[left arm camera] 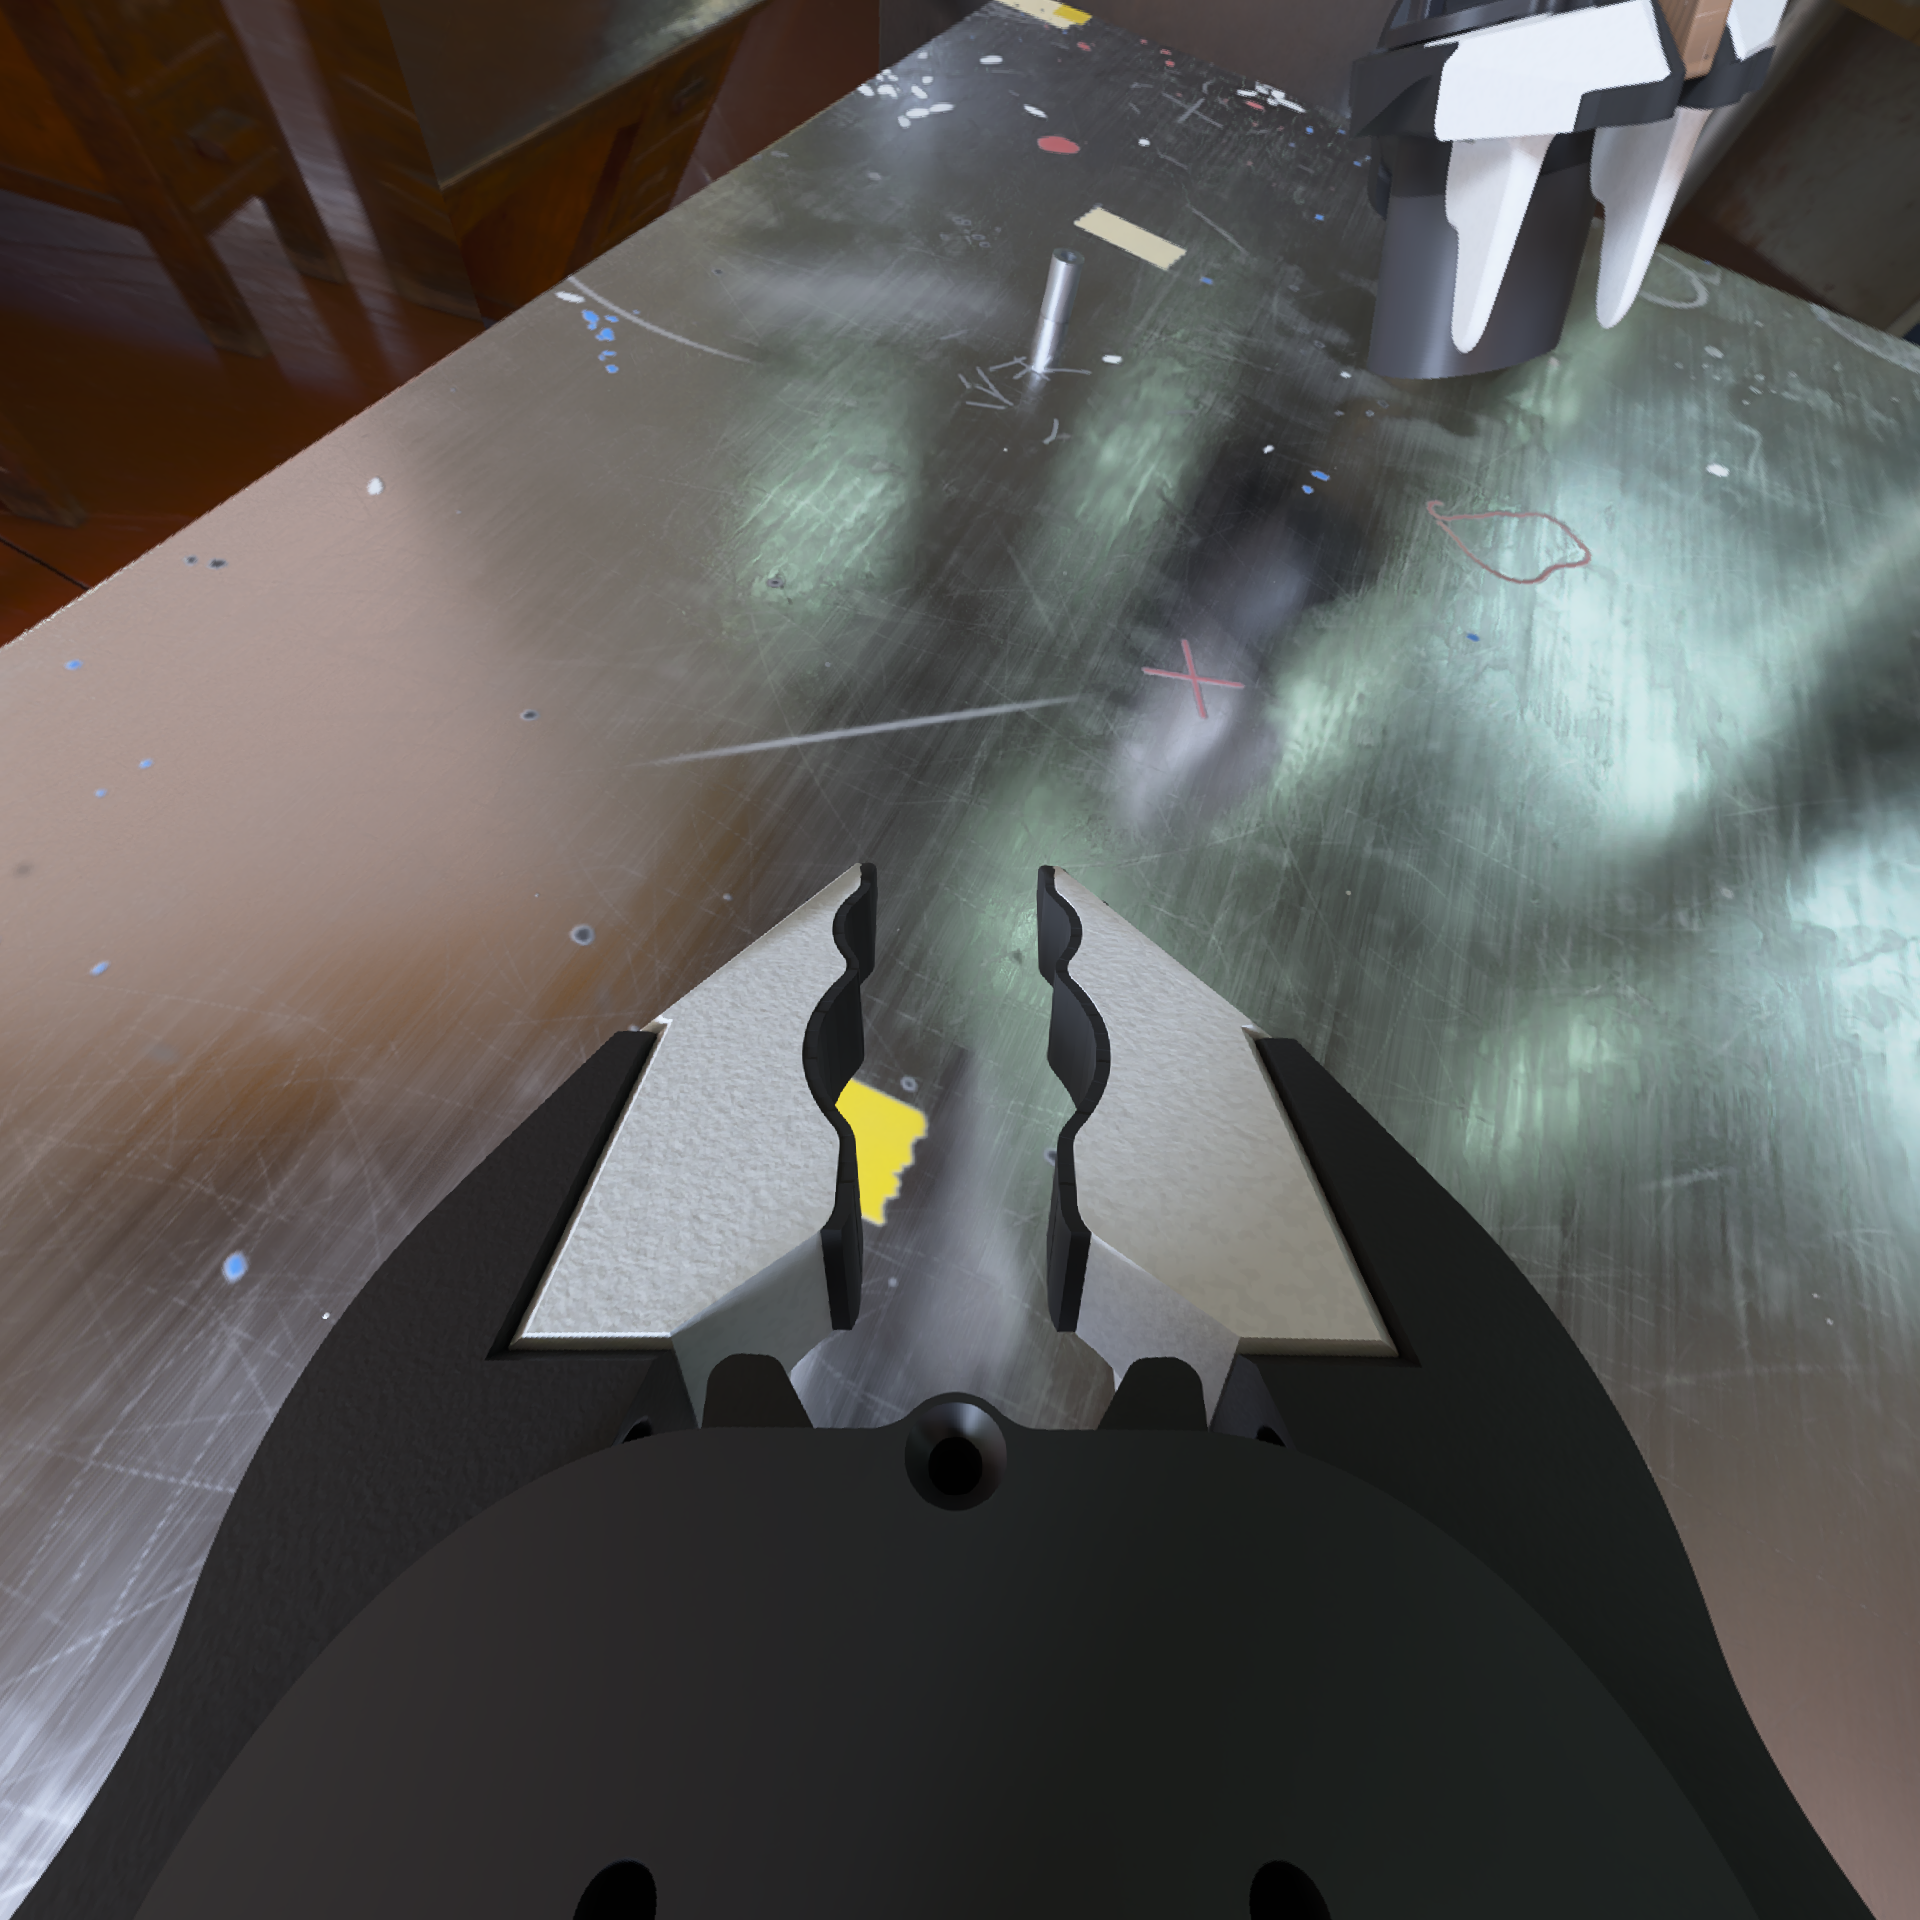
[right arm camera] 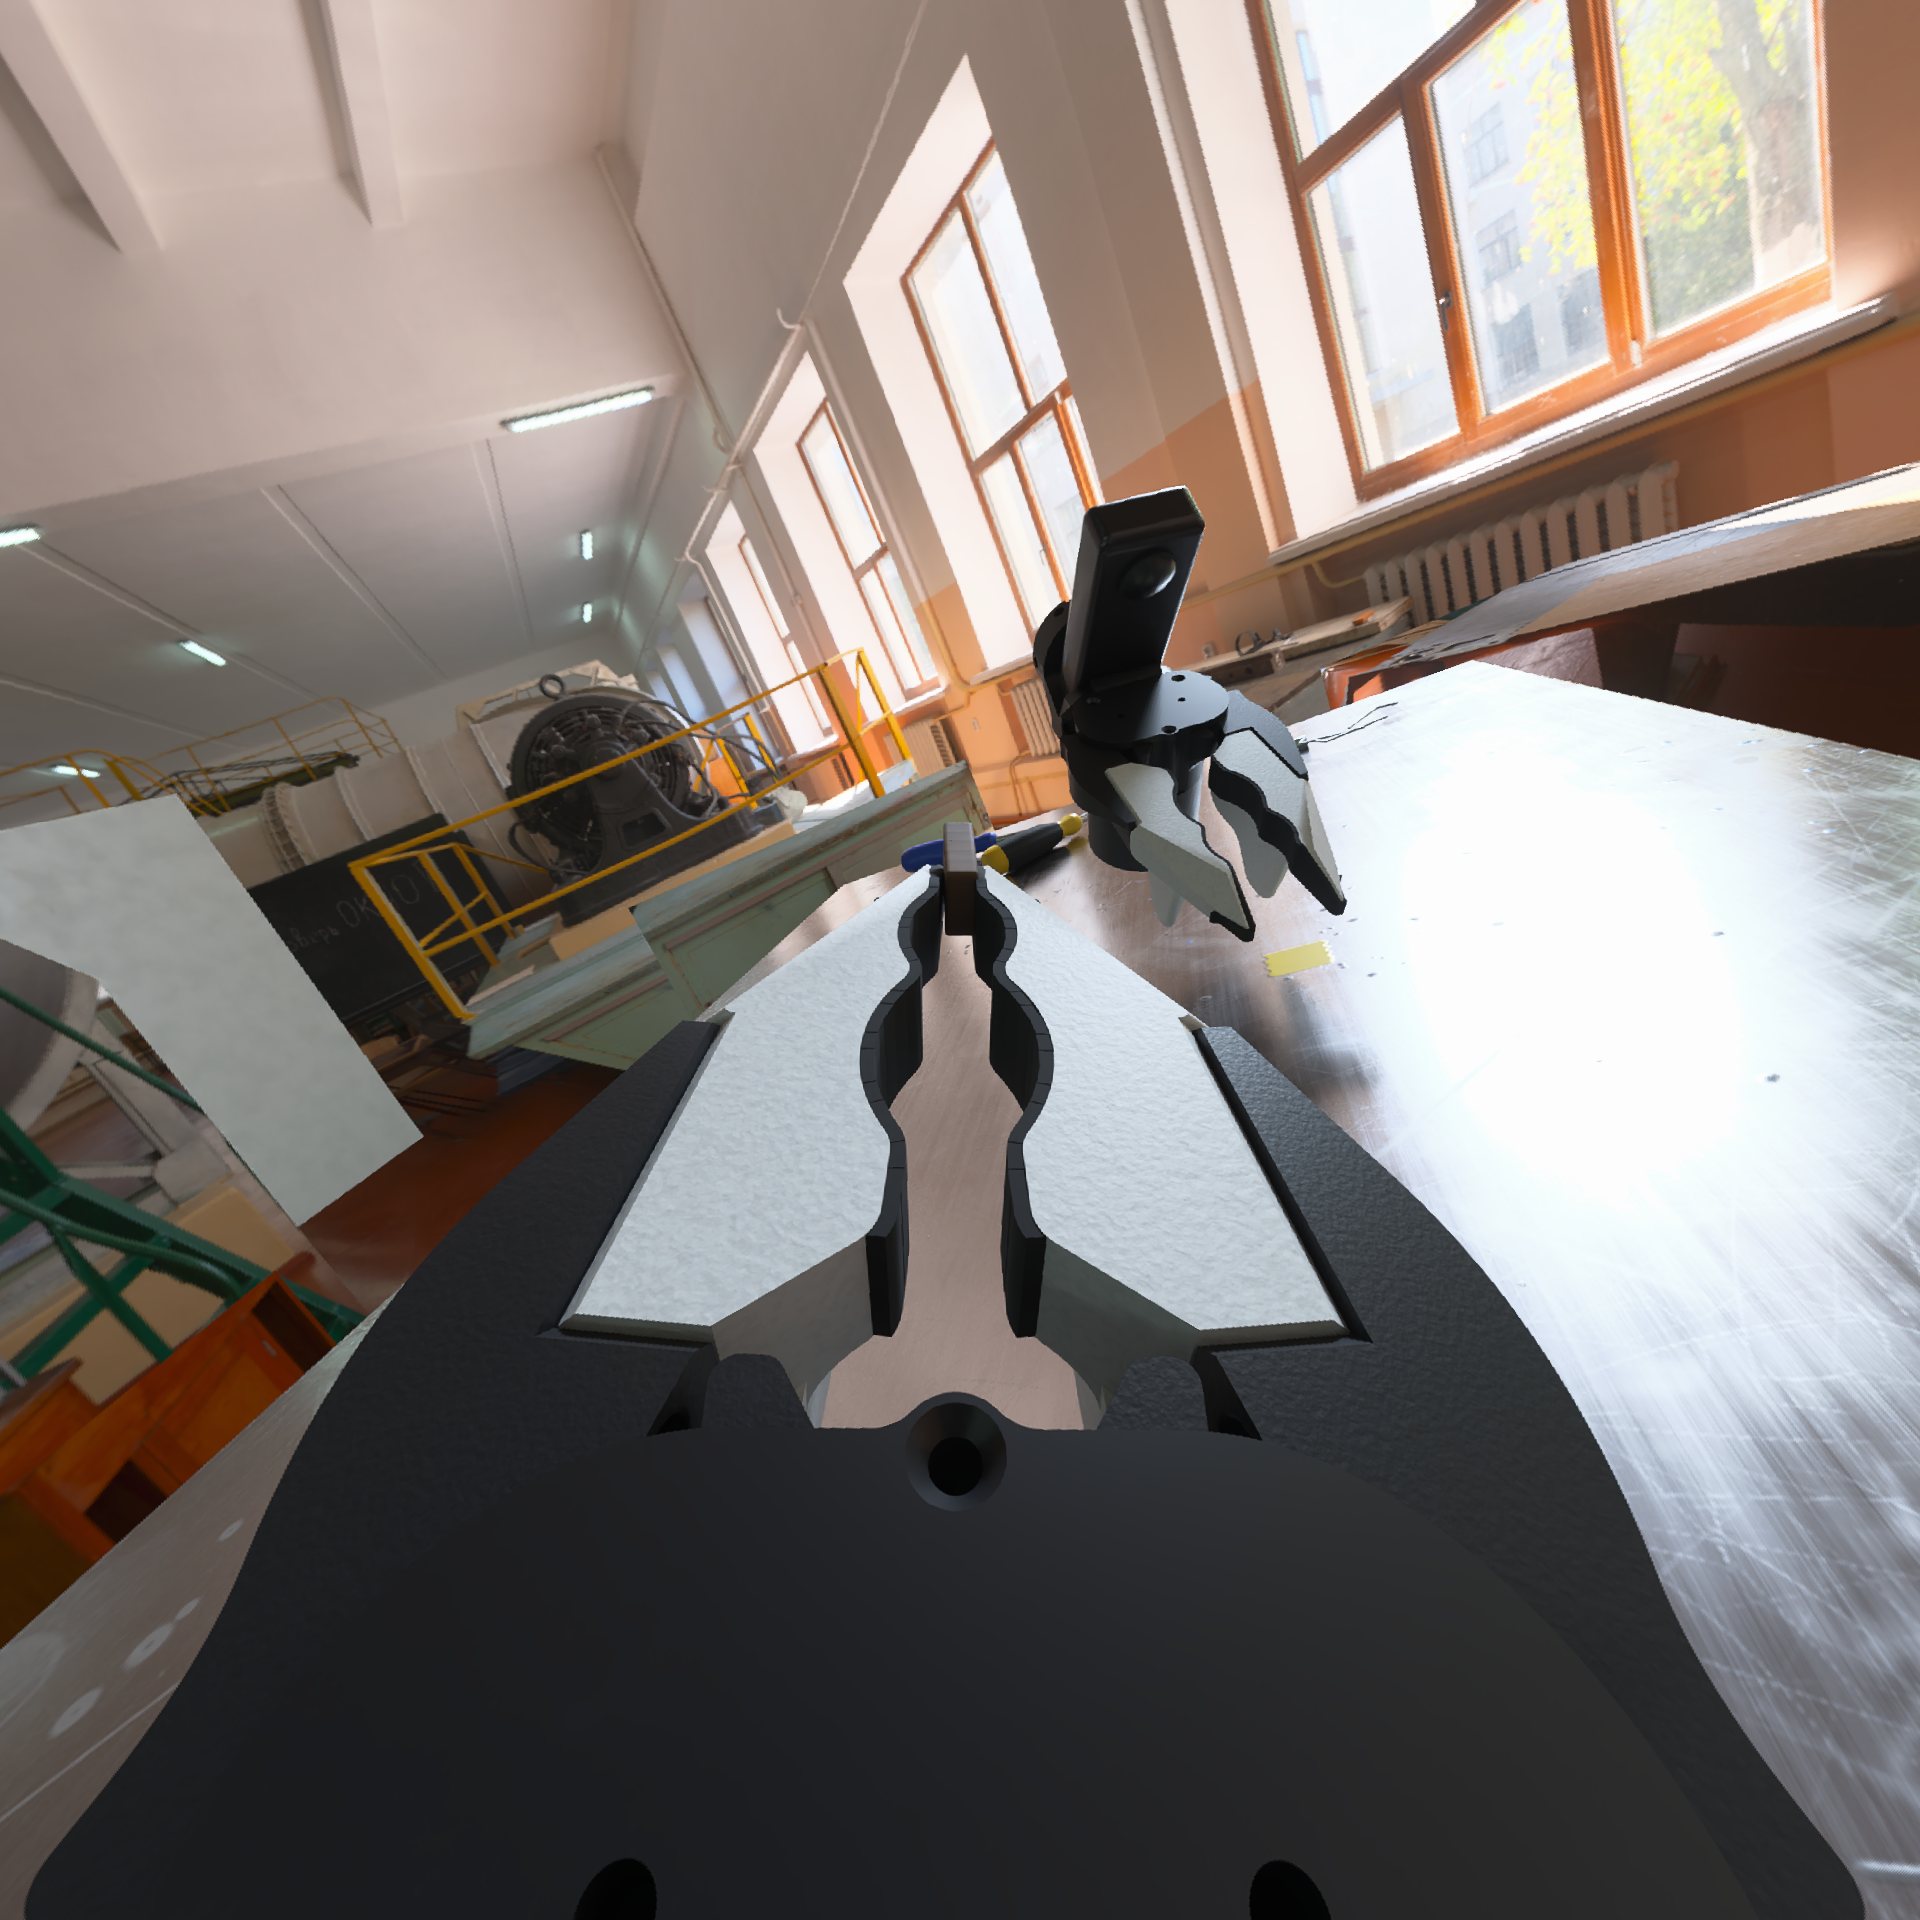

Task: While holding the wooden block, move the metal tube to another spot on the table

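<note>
tube upright on table | L gripper open (empty) | R gripper clamps block

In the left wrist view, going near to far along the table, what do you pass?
Left tool → yellow patch → red cross mark → metal tube → red dot
</note>
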You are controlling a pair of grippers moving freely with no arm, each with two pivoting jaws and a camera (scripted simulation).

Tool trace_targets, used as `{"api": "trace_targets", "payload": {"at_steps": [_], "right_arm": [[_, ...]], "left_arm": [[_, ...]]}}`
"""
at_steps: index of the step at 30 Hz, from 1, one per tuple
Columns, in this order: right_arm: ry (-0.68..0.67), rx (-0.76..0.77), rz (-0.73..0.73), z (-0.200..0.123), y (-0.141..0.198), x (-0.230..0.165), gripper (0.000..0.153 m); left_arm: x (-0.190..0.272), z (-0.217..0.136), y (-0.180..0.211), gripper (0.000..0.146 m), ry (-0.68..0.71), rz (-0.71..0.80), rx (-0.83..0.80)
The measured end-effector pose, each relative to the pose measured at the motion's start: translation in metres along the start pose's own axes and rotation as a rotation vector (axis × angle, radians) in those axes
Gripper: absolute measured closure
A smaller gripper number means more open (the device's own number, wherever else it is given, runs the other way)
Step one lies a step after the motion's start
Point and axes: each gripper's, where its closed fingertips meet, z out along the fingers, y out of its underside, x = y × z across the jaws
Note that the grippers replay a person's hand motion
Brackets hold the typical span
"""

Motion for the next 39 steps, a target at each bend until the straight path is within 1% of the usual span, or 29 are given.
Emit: {"api": "trace_targets", "payload": {"at_steps": [5, 9, 14, 17, 20, 22, 24, 26, 29, 32, 35, 37, 39], "right_arm": [[0.006, -0.001, -0.003, 0.001, 0.000, 0.000, 0.148], [0.014, 0.008, -0.008, 0.000, -0.001, 0.001, 0.148], [0.038, 0.027, -0.028, -0.002, -0.004, 0.002, 0.148], [0.067, 0.059, -0.036, -0.008, -0.010, 0.005, 0.148], [0.123, 0.098, -0.056, -0.023, -0.020, 0.011, 0.148], [0.149, 0.124, -0.060, -0.031, -0.027, 0.015, 0.148], [0.167, 0.107, -0.073, -0.035, -0.026, 0.017, 0.148], [0.176, 0.085, -0.077, -0.041, -0.025, 0.018, 0.148], [0.215, 0.108, -0.087, -0.064, -0.032, 0.019, 0.148], [0.255, 0.158, -0.074, -0.084, -0.039, 0.022, 0.148], [0.268, 0.183, -0.066, -0.093, -0.043, 0.024, 0.148], [0.272, 0.204, -0.059, -0.096, -0.045, 0.024, 0.148], [0.280, 0.218, -0.057, -0.099, -0.046, 0.024, 0.148]], "left_arm": [[-0.001, 0.001, 0.001, 0.116, -0.022, 0.013, -0.013], [-0.005, 0.001, 0.001, 0.116, -0.025, -0.022, -0.014], [-0.010, 0.002, 0.003, 0.117, -0.100, 0.009, -0.031], [-0.012, 0.002, 0.003, 0.119, -0.136, 0.021, -0.037], [-0.014, -0.003, -0.002, 0.119, -0.164, 0.019, 0.010], [-0.013, -0.011, -0.010, 0.121, -0.197, 0.047, 0.077], [-0.008, -0.017, -0.019, 0.126, -0.230, 0.083, 0.142], [0.001, -0.014, -0.027, 0.127, -0.232, 0.105, 0.181], [0.020, 0.006, -0.044, 0.127, -0.218, 0.176, 0.184], [0.039, 0.040, -0.068, 0.126, -0.186, 0.270, 0.131], [0.049, 0.079, -0.094, 0.128, -0.166, 0.362, 0.060], [0.047, 0.105, -0.106, 0.128, -0.172, 0.425, -0.006], [0.044, 0.129, -0.118, 0.126, -0.153, 0.456, -0.040]]}}
